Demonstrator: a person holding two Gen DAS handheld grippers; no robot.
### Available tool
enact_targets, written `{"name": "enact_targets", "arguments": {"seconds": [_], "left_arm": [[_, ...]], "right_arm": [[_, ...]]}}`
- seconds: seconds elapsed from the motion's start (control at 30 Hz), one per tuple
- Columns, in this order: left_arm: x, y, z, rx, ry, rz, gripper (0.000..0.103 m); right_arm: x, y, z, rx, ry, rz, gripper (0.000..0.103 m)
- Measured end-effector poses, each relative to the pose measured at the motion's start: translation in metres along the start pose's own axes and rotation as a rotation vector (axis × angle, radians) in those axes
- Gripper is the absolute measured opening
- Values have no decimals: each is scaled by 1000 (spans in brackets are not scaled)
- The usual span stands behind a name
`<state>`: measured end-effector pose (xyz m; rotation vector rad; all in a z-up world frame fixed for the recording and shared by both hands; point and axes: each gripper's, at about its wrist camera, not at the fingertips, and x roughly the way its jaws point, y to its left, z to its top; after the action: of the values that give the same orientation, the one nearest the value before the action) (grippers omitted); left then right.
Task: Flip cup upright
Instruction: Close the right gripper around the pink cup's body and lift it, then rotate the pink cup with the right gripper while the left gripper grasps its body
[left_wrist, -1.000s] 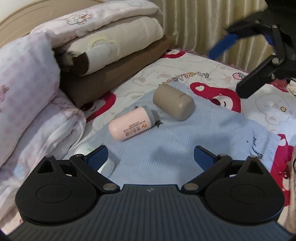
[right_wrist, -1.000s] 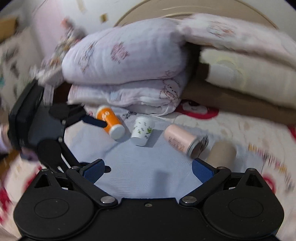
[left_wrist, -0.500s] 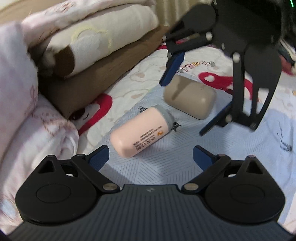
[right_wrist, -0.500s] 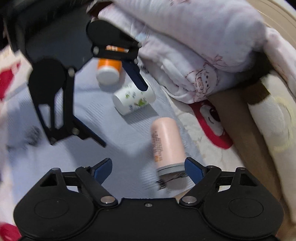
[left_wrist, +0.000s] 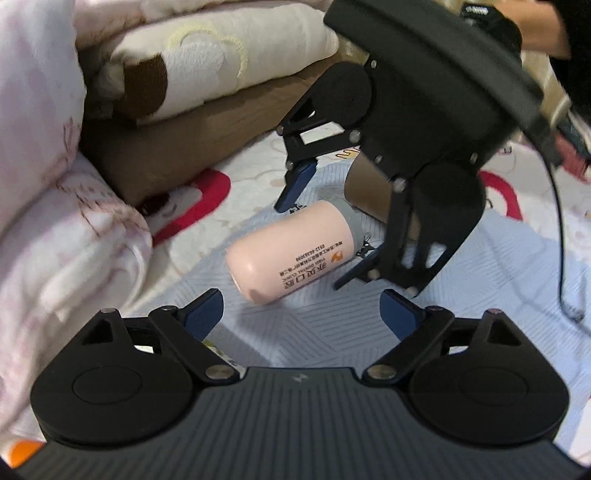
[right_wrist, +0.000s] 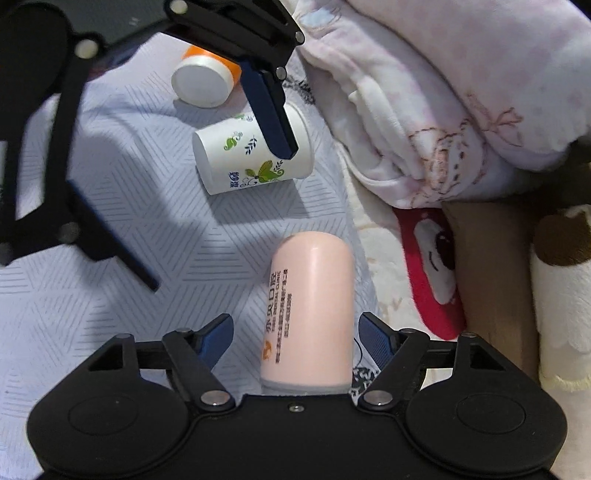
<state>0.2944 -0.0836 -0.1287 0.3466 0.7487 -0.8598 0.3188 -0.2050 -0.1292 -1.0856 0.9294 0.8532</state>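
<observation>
Now, line by line:
Change: the right gripper (right_wrist: 295, 334) has closed in on the pink cup (right_wrist: 310, 306); half a second ago the cup lay ahead of its fingers, and now it lies between them.
Right fingers: apart, one on each side of the cup near its grey rim end, neither clearly touching it.
Left fingers: apart and empty; the left gripper (left_wrist: 301, 308) has also drawn nearer, and the cup's rounded base now lies just ahead of its fingers.
Cup: on its side on the blue cloth (right_wrist: 110, 302) on the bed, base pointing away from the right gripper, grey rim (left_wrist: 352, 221) at the right fingers' roots.
Beyond the right fingers: a paper cup (right_wrist: 255, 155) and an orange bottle (right_wrist: 205, 81), both lying down, well apart from the pink cup.
Behind the right gripper: a tan cup (left_wrist: 369, 192), partly hidden.
Meaning: the approach looks finished; the squeeze is probably next, then the lift and turn.
Risk: a smooth, round body could roll or slip on soft bedding.
</observation>
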Motion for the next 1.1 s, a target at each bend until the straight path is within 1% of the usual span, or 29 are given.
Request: {"name": "enact_targets", "arguments": {"seconds": [0.1, 0.17, 0.3, 0.37, 0.4, 0.57, 0.67, 0.73, 0.83, 0.9, 1.03, 1.1], "left_arm": [[-1, 3, 1, -15, -16, -6, 91], [0, 6, 1, -21, -9, 3, 90], [-2, 4, -5, -16, 4, -3, 89], [-2, 3, -8, -17, 12, -3, 84], [-1, 4, -8, -25, 18, -10, 83], [-4, 2, -9, -58, 25, -37, 83], [-10, 1, -14, -86, 28, -76, 83], [-18, -4, -18, -76, 25, -97, 83], [-33, -15, -24, -53, 17, -127, 83], [-45, -23, -28, -44, 10, -160, 83], [-64, -44, -37, -14, -5, -214, 83], [-69, -53, -40, 0, -7, -237, 83]], "right_arm": [[9, -4, 6, 7, 22, 11, 77], [16, -6, 6, 2, 47, -3, 77], [28, -3, 6, -30, 99, -57, 67], [26, 0, 5, -38, 89, -63, 67], [23, 3, 4, -48, 78, -55, 67], [13, 24, -2, -112, 47, -79, 67], [3, 41, -7, -170, 18, -83, 67], [-5, 54, -9, -205, 3, -88, 67], [-22, 74, -10, -245, -42, -82, 67], [-31, 86, -11, -280, -71, -80, 67], [-49, 122, -12, -403, -126, -91, 67], [-55, 137, -13, -469, -140, -96, 67]]}}
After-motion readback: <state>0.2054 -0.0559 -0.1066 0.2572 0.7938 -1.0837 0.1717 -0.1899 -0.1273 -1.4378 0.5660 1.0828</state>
